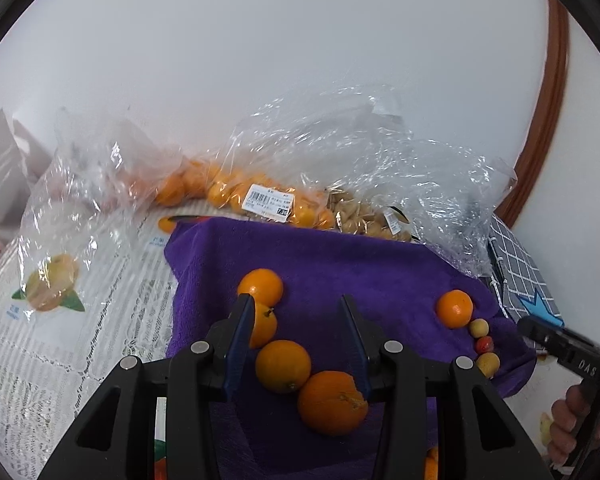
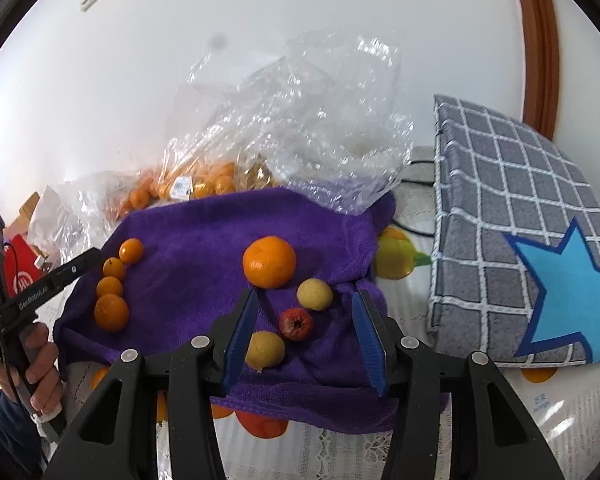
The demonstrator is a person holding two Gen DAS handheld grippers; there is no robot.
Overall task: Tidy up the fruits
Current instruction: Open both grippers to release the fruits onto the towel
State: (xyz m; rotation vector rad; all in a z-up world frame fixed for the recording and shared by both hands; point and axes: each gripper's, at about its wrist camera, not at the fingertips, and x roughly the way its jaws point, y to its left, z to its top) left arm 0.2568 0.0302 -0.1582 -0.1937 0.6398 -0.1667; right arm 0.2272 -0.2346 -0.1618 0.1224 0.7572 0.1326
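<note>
A purple towel (image 2: pixel 204 232) lies spread over a fruit-printed tablecloth (image 1: pixel 60 344), and the loose fruits sit on it in two groups. On the left, four oranges (image 2: pixel 112 312) form a line running from near to far, each touching or just beside the next. On the right, a larger orange (image 2: pixel 269 261) sits alone at the far end of a second line; nearer than it come a pale yellow fruit (image 2: pixel 315 293), a small red fruit (image 2: pixel 296 323) and another yellow fruit (image 2: pixel 265 349), close together but apart. The left gripper (image 1: pixel 296 308) hovers over the left line with its jaws spread wide and nothing between them; its left finger (image 1: pixel 240 320) overlaps the second orange from the far end. The right gripper (image 2: pixel 304 300) also stands open and empty over the small fruits, its left finger (image 2: pixel 240 328) just beside the near yellow one. Beyond the towel's far edge, against the white wall, lie crumpled clear plastic bags (image 1: pixel 340 152), one holding more oranges under a price label (image 1: pixel 269 202), another holding pale brown pieces. To the right of the towel lies a grey checked cushion (image 2: pixel 500 184) with a blue star.
</note>
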